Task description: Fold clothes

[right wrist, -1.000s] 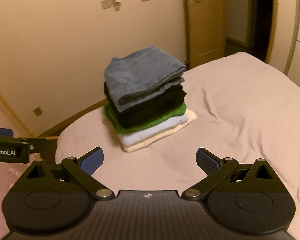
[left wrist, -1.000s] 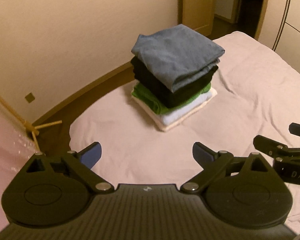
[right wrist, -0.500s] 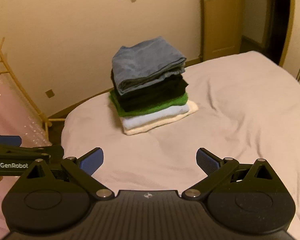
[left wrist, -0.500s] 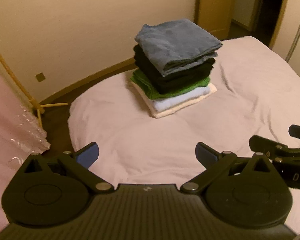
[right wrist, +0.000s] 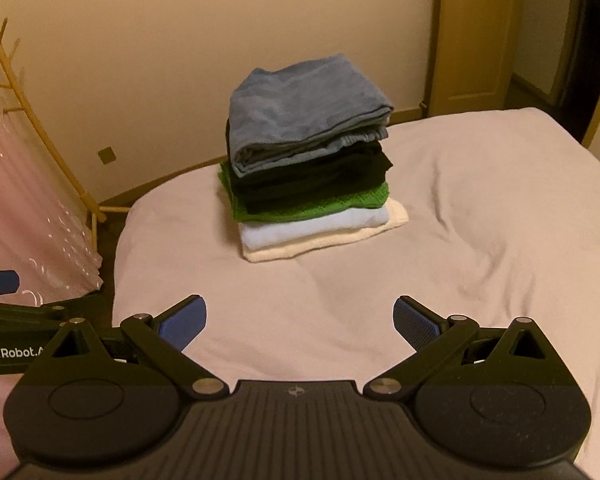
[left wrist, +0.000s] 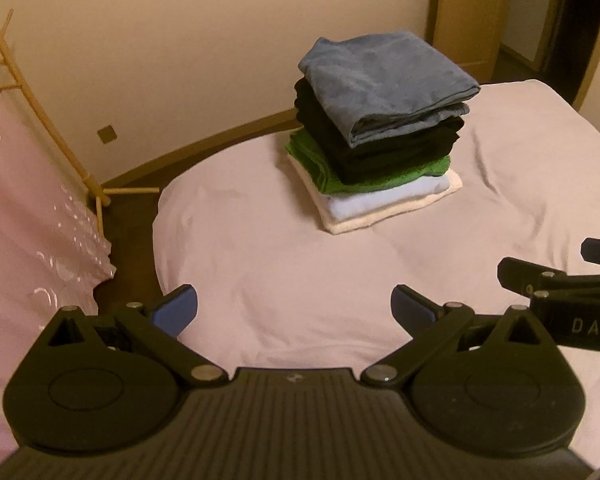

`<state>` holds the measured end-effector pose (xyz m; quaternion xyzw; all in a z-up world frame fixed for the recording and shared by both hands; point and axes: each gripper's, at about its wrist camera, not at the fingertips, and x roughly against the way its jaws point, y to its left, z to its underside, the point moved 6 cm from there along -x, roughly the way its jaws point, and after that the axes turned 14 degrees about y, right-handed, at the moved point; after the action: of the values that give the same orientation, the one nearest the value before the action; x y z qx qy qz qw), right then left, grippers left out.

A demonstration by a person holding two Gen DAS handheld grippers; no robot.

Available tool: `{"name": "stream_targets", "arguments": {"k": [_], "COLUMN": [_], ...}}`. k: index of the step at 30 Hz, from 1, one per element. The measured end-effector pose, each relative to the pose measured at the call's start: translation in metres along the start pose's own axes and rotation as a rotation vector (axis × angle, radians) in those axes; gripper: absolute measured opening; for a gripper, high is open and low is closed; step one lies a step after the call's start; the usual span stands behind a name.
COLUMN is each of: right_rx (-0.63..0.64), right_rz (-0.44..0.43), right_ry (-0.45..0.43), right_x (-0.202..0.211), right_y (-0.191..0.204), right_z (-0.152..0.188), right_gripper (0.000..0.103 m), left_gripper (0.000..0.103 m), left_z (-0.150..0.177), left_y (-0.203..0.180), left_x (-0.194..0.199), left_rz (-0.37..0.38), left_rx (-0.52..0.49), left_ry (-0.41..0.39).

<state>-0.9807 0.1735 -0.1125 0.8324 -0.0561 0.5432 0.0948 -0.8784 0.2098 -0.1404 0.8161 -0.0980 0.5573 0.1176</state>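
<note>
A stack of folded clothes (left wrist: 380,132) sits on the bed (left wrist: 284,264), blue-grey piece on top, then black, green, pale blue and cream. It also shows in the right wrist view (right wrist: 312,160). My left gripper (left wrist: 294,312) is open and empty, held above the bed well short of the stack. My right gripper (right wrist: 300,322) is open and empty, also short of the stack. The right gripper's fingers show at the right edge of the left wrist view (left wrist: 556,280). The left gripper shows at the left edge of the right wrist view (right wrist: 16,320).
A wooden rack (left wrist: 52,128) with a pink plastic-covered garment (left wrist: 24,216) stands left of the bed. Dark floor (left wrist: 128,248) lies between them. A wall (left wrist: 180,40) runs behind the bed, with a door (right wrist: 472,32) at the right.
Both grippers have pulled back and away from the stack, which now looks smaller and farther. The rack and pink garment have come into view on the left. Both stay open.
</note>
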Motion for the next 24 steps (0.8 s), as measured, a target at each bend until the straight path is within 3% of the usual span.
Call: {"name": "stream_targets", "arguments": {"k": [24], "right_rx": [-0.047], "right_rz": [-0.013], "right_ry": [0.078], "right_x": [-0.039], "right_y": [-0.045], "right_z": [-0.004], "right_gripper": [0.103], "left_gripper": [0.102], "left_z": [-0.003], "left_y": [-0.036], "left_x": [-0.046], "left_rz": [0.033], "left_rx": [0.024], "left_ry": [0.083]}}
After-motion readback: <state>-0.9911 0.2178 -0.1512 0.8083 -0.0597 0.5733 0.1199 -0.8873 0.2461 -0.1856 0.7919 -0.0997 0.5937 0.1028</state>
